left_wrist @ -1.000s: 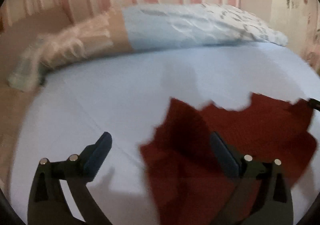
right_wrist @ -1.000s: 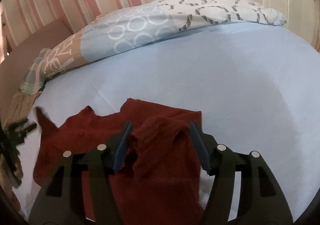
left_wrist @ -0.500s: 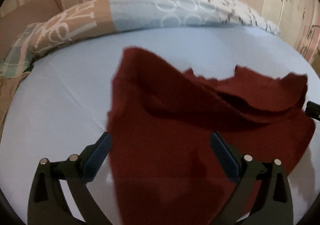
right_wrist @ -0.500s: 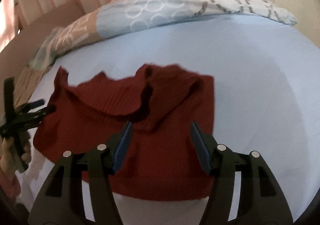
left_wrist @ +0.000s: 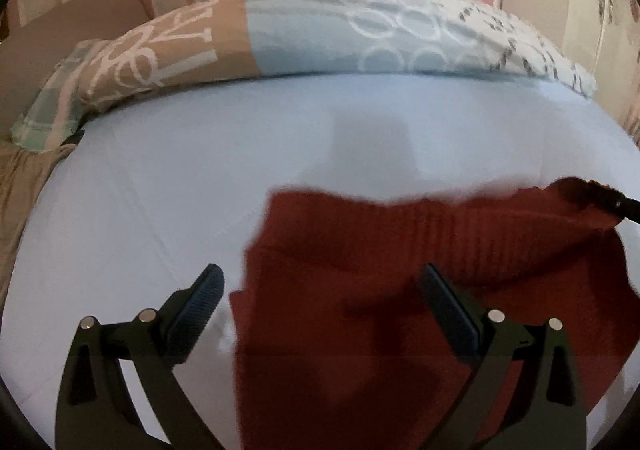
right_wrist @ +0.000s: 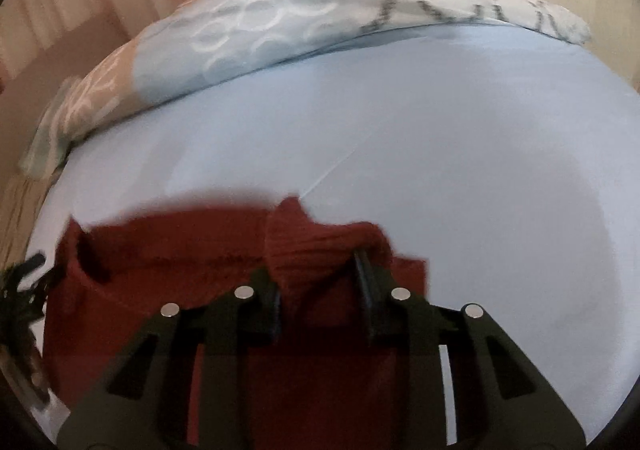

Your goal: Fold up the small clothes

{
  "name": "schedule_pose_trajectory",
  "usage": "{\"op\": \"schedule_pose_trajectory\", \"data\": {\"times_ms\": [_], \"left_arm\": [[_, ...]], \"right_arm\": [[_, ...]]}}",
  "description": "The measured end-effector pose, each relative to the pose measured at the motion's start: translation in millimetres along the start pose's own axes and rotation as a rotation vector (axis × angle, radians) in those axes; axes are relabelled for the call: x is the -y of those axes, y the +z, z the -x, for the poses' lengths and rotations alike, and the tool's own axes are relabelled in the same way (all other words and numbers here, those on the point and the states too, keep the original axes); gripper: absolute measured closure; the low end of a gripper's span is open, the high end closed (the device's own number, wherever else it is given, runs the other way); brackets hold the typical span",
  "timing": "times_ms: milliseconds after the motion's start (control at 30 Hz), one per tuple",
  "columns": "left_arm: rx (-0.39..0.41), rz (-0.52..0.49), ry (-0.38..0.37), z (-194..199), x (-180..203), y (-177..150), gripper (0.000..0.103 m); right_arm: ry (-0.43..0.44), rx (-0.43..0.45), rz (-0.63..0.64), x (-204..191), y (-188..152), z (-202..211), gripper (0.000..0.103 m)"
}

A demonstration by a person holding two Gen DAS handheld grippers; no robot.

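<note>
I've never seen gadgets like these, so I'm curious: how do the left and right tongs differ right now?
1. The left tongs are spread wide; the right tongs are drawn close together.
2. The left tongs grip nothing, with the red garment lying between and under them; the right tongs pinch a bunched fold of it.

Both have dark fingers and sit over the blue sheet.

Open blue sheet point(left_wrist: 280, 154) ahead; duvet point(left_wrist: 320, 38), slightly blurred, bounds it.
</note>
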State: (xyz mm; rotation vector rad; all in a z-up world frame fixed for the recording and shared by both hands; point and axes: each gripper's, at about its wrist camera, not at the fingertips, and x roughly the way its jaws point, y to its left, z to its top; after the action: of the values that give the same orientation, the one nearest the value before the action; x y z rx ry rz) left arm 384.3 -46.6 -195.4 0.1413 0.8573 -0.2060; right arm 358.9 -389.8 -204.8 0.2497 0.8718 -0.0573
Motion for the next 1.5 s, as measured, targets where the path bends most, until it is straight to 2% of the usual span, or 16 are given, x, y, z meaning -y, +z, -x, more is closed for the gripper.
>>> {"op": "schedule_pose_trajectory", "data": {"times_ms": [100,167,200,367,433,600,767,833,933,1067,1133,1200,1267,1300,1433,1500], "left_arm": [[-0.003,0.010,-0.003,7,-2,-6,0.004],[-0.016,0.008,-0.009,9,-1,-15,0.004],[-0.023,0.004,-0.008,10,1,-22,0.004],[-0.067,-0.046,0.021,5,5,-49,0.004],[-0.069,-0.036,0.017,5,3,-51,0.004],[-0.031,-0.018,0.004,13,0,-45,0.004],[-0.056,-0.004,0.016,7,4,-45,0.004],[-0.065,-0.010,0.022,5,6,-49,0.004],[-0.078,-0.032,0.064,1,5,-57,0.004],[-0.087,0.002,0.058,0,-5,-65,0.004],[-0.093,0.022,0.061,1,-6,-67,0.004],[-0.093,0.045,0.068,9,-6,-67,0.004],[-0.068,0.064,0.048,25,-3,-69,0.004],[-0.055,0.066,0.042,34,0,-72,0.004],[-0.049,0.042,0.034,50,17,-87,0.004],[-0.067,0.034,0.030,50,25,-94,0.004]], "right_arm": [[0.003,0.040,0.053,-14,-20,26,0.065],[0.044,0.061,0.008,-7,-29,37,0.026],[0.075,0.072,-0.030,-1,-36,43,0.022],[0.107,0.039,-0.174,35,-32,43,0.022],[0.104,0.032,-0.211,47,-20,43,0.027],[0.074,0.060,-0.036,14,-4,55,0.028],[0.084,-0.026,0.097,-34,-25,21,0.034],[0.046,-0.078,0.137,-43,-35,-2,0.036],[-0.052,-0.105,0.159,-29,-50,-20,0.050],[0.027,-0.101,0.034,10,-53,-15,0.056],[0.004,-0.097,0.049,8,-54,-7,0.056],[0.047,-0.054,0.014,12,-61,18,0.051],[0.058,0.018,-0.011,10,-78,49,0.022],[0.061,0.041,0.001,6,-85,58,0.017],[0.047,0.039,0.119,-22,-116,76,0.018],[-0.006,-0.010,0.144,-26,-122,67,0.020]]}}
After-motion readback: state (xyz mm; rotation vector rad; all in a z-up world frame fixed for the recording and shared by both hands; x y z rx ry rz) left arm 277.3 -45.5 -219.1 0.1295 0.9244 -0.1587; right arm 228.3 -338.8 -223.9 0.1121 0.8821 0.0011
